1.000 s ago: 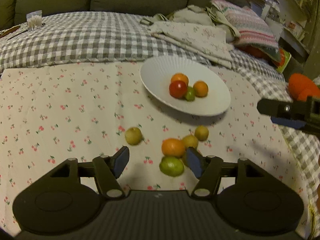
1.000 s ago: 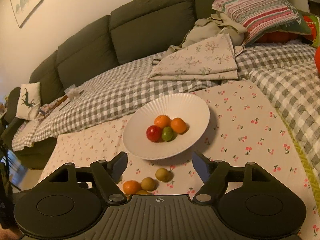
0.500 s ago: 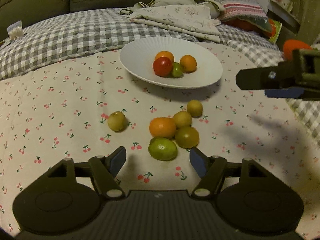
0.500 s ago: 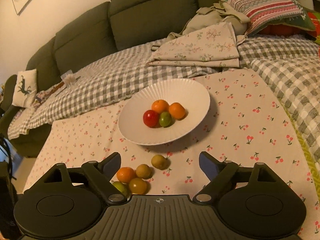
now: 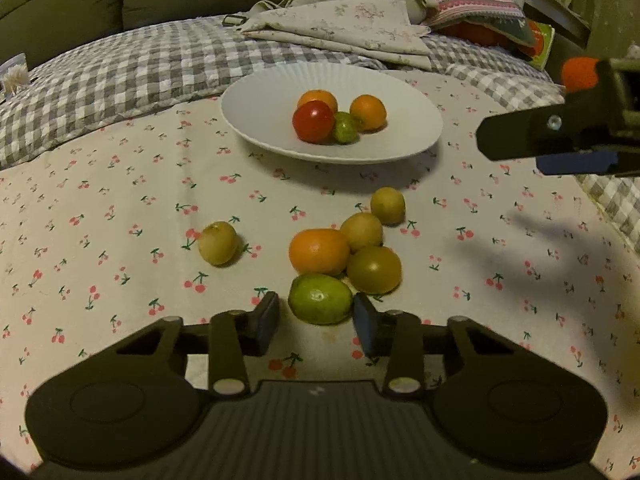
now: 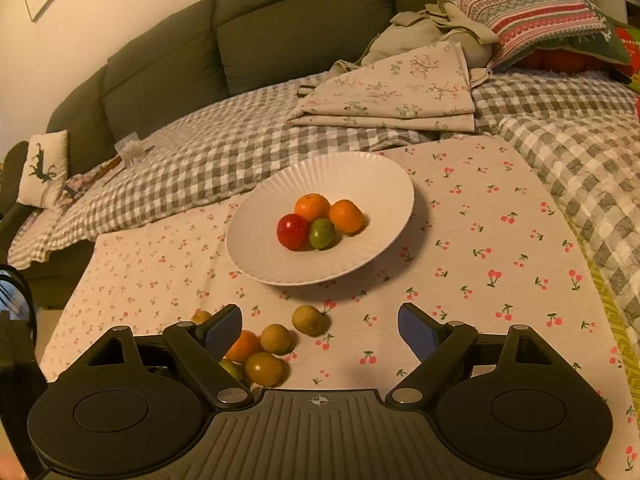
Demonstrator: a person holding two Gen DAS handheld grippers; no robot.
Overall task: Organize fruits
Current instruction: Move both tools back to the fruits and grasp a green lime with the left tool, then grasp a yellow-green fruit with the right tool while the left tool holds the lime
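Observation:
A white plate [image 5: 256, 120] [image 6: 372, 176] on the cherry-print cloth holds two oranges, a red tomato [image 5: 313, 121] and a small green fruit. Several loose fruits lie in front of it: a green lime [image 5: 320, 298], an orange [image 5: 319, 251], an olive-green tomato [image 5: 373, 269] and yellow fruits [image 5: 218, 242]. My left gripper [image 5: 316, 322] is open, its fingers either side of the lime, close to it but apart. My right gripper [image 6: 320, 328] is open and empty above the cloth, right of the loose fruits [image 6: 264, 368]; it also shows in the left wrist view [image 5: 560, 140].
The cherry-print cloth [image 6: 500, 240] lies on a grey checked blanket [image 6: 224, 148] over a dark sofa [image 6: 280, 20]. Folded floral cloth [image 6: 400, 92] and a striped pillow [image 6: 520, 4] lie behind the plate. A small cushion [image 6: 42, 168] sits far left.
My left gripper has moved forward and down to the lime, and its jaws have narrowed around it. My right gripper has opened wider and drawn back a little.

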